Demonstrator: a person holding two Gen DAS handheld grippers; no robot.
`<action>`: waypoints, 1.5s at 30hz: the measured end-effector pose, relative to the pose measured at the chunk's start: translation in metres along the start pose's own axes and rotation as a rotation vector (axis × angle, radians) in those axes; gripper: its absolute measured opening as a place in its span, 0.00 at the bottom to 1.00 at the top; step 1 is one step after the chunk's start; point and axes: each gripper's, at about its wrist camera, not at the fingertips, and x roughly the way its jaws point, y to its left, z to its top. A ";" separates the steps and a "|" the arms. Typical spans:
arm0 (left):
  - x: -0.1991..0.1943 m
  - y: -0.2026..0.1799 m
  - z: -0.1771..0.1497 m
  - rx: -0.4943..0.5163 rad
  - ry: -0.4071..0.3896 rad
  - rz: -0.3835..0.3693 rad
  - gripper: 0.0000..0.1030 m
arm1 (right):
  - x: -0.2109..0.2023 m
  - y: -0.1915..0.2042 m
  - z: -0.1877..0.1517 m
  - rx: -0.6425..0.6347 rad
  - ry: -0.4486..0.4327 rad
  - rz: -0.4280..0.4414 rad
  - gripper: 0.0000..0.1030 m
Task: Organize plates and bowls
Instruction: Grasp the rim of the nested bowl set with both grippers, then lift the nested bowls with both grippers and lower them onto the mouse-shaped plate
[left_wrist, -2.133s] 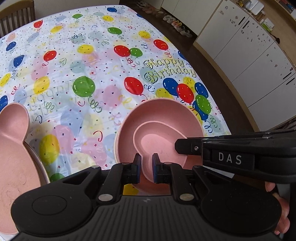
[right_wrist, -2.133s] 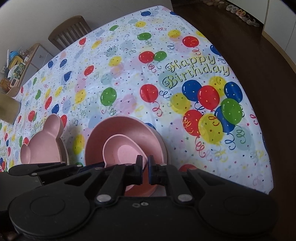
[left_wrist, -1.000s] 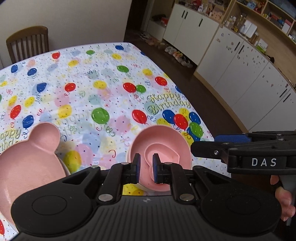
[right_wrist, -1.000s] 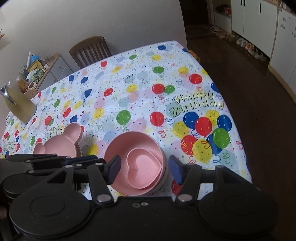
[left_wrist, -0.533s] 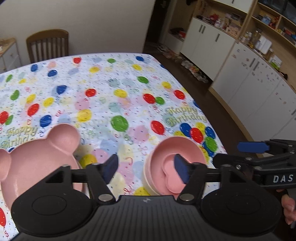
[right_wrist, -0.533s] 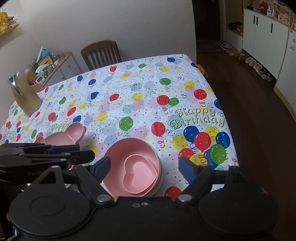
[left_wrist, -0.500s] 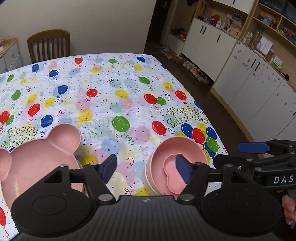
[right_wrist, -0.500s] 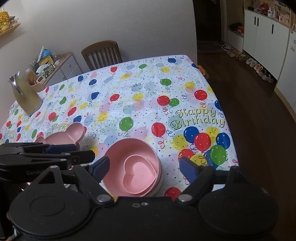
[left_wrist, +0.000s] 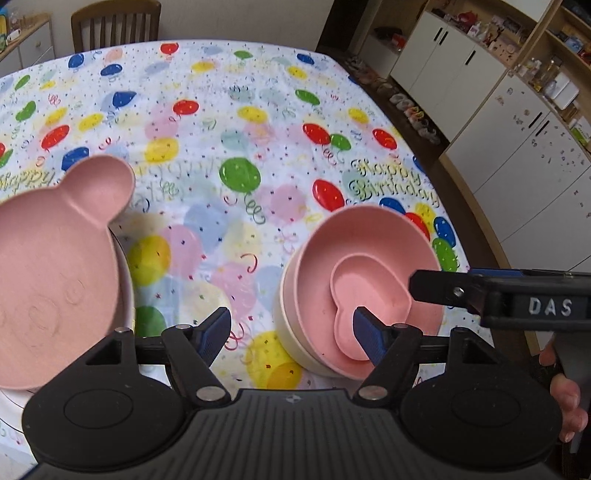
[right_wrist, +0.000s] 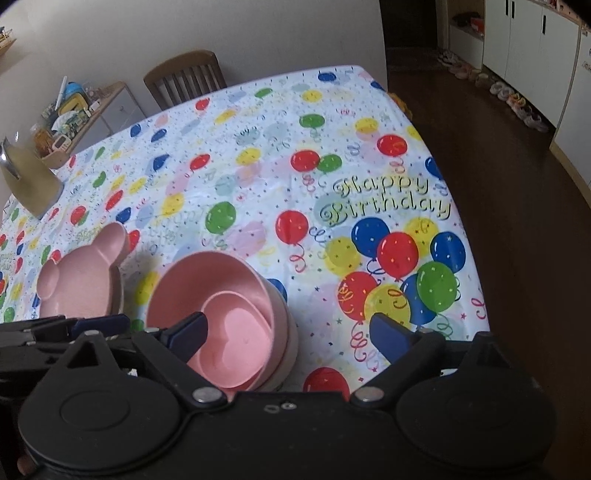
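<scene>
With both grippers, left (left_wrist: 291, 338) and right (right_wrist: 286, 334), just spread wide and holding nothing, and the heart bowl (right_wrist: 236, 341) nested in the bowl stack (left_wrist: 364, 251) beside the bear plate (left_wrist: 48, 266), we should probably leave the piles undisturbed.

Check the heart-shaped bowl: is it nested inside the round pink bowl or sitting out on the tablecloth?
Nested. The heart-shaped bowl sits upright and empty inside the round pink bowl, whose rim surrounds it in both wrist views.

One heart-shaped bowl (left_wrist: 364, 291), two stacked round bowls (left_wrist: 343, 236), one bear-shaped plate (left_wrist: 55, 258), one chair (right_wrist: 184, 79).
</scene>
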 end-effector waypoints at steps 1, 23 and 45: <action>0.003 0.000 -0.001 -0.007 0.004 0.002 0.70 | 0.004 -0.001 0.000 0.004 0.009 0.005 0.86; 0.024 0.003 0.001 -0.121 0.084 -0.028 0.38 | 0.047 0.006 0.003 0.025 0.132 0.027 0.46; 0.015 0.011 0.008 -0.101 0.086 -0.019 0.34 | 0.041 0.025 0.005 0.025 0.142 -0.021 0.23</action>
